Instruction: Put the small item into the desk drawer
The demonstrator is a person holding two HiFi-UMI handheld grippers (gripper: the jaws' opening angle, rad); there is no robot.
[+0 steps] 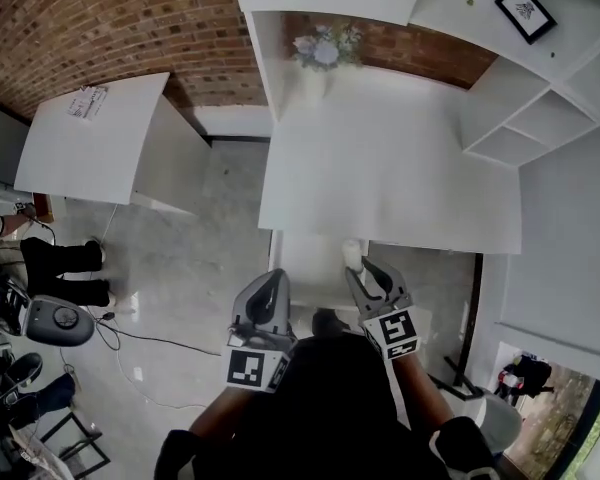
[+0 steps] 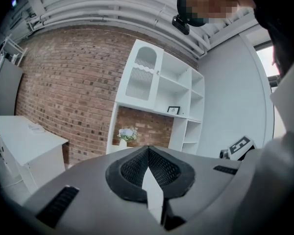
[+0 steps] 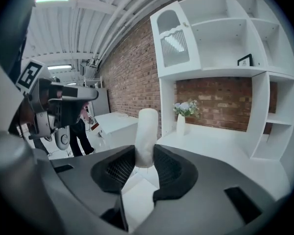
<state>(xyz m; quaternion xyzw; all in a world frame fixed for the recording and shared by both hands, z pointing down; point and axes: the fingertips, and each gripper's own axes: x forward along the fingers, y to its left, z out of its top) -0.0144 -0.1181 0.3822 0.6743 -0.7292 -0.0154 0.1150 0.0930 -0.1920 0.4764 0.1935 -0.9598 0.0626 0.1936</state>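
White item (image 3: 148, 131), cylindrical, stands upright between my right gripper's (image 3: 146, 156) pads. They clamp its lower end; the rounded top sticks out past the jaw tips. The jaws are held part open, as wide as the item. Left gripper (image 2: 148, 151): jaws closed tip to tip, nothing between them. The desk (image 3: 220, 143) lies ahead of the right jaws. A vase (image 3: 181, 124) with flowers stands on it, beyond the item and just to its right.
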